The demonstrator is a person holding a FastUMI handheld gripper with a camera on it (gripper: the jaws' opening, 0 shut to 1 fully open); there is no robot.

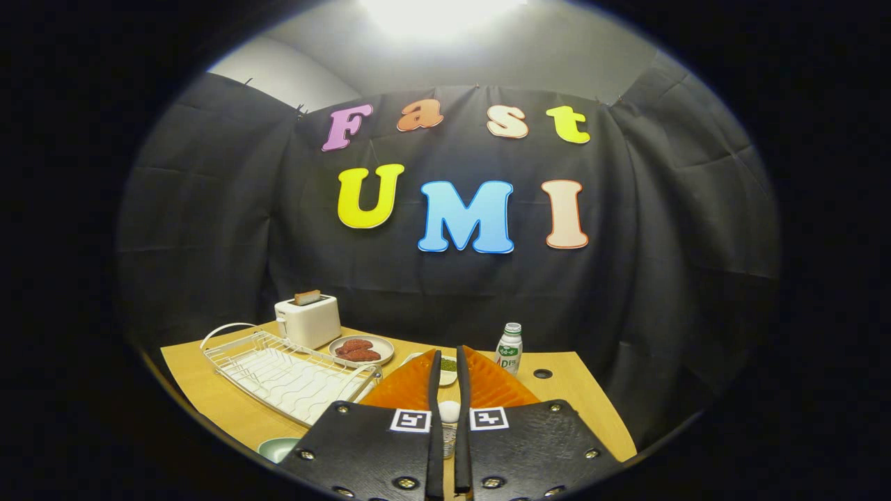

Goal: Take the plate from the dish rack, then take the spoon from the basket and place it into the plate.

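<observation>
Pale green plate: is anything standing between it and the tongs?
Nothing visible. The pale green plate lies on the wooden table left of the tongs, the white wire dish rack beyond it. The tongs stand nearly closed, a small white thing in their gap; grip unclear.

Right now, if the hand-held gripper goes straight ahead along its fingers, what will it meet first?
Probably the small white dish with green contents, just beyond the tips of the nearly closed hand-held gripper. Depth is unclear; a white rounded thing also lies lower between the fingers.
</observation>
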